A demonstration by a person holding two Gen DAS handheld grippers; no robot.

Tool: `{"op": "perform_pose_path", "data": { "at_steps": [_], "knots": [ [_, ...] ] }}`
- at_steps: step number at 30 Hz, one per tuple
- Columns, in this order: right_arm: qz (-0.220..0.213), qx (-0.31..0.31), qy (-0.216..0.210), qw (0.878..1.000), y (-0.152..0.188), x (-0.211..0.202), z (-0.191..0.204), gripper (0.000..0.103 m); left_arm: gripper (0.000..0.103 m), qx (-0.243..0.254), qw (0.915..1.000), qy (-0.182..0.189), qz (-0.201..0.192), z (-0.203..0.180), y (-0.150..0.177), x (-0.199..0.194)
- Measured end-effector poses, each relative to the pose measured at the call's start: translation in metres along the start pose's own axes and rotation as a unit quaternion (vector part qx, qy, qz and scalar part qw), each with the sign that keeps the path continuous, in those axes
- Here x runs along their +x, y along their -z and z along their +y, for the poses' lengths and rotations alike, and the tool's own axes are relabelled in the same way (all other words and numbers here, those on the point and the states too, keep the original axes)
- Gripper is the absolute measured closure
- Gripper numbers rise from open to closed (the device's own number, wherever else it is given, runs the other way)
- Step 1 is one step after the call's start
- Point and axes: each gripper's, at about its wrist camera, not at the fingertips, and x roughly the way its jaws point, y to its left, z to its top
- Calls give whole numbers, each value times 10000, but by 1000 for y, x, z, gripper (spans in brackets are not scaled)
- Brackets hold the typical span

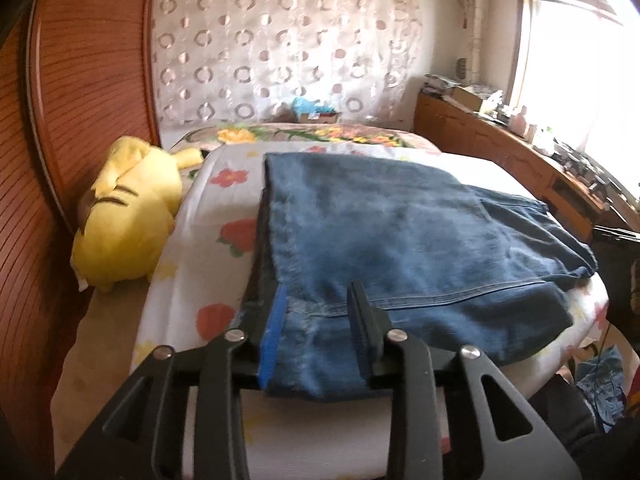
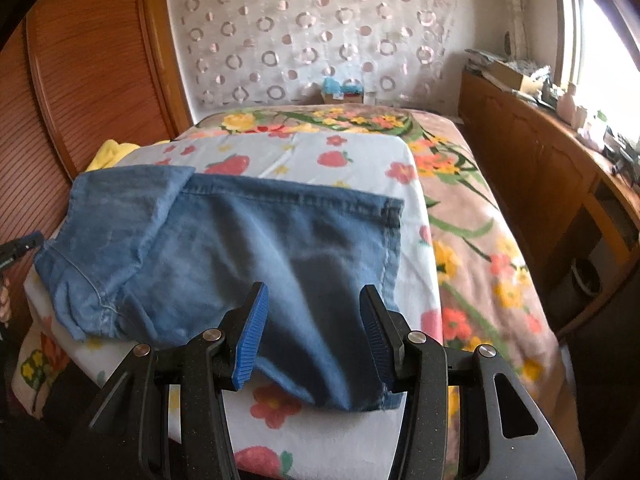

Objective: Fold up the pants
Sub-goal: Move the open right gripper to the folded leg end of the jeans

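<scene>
Bedroom light from a side window falls across a white folding pad [image 2: 360,148] printed with strawberries and flowers, laid on a floral bedspread [image 2: 476,216]. Nearest the left-wrist camera, the left gripper [image 1: 316,320] straddles the near hem end of the pants [image 1: 400,240], its 2 jaws standing apart with denim between them; whether the pads actually press the cloth I cannot tell, since a gap shows beside the right-hand pad. In the right-wrist view, the right gripper [image 2: 312,328] hangs over the other near corner of the jeans, jaws apart and the cloth lying loose beneath them, not pinched. The pants lie across the pad already doubled, with a second layer draped over the first and one end bunched at the pad's left edge. Risks from here: if the left jaws close on only the top layer, the layers could shear apart and the fold skew; if the 2 grippers lift unevenly, the heavy denim could sag or slide off the pad's near edge. Farther back, a yellow plush toy [image 1: 128,208] beside the pad could snag a swung leg. Beyond hangs a circle-patterned curtain [image 1: 280,40].
</scene>
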Motion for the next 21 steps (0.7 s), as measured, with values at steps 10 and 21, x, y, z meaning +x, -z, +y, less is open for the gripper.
{"op": "perform_pose_path", "data": {
  "at_steps": [10,21],
  "knots": [
    [136,247,144,9995,27,6,-17,42,66,204,9986,479,65,-53,2,13],
    [149,371,439,9982,41,12,-28,42,66,417,9970,552,355,-92,8,39]
  ]
}}
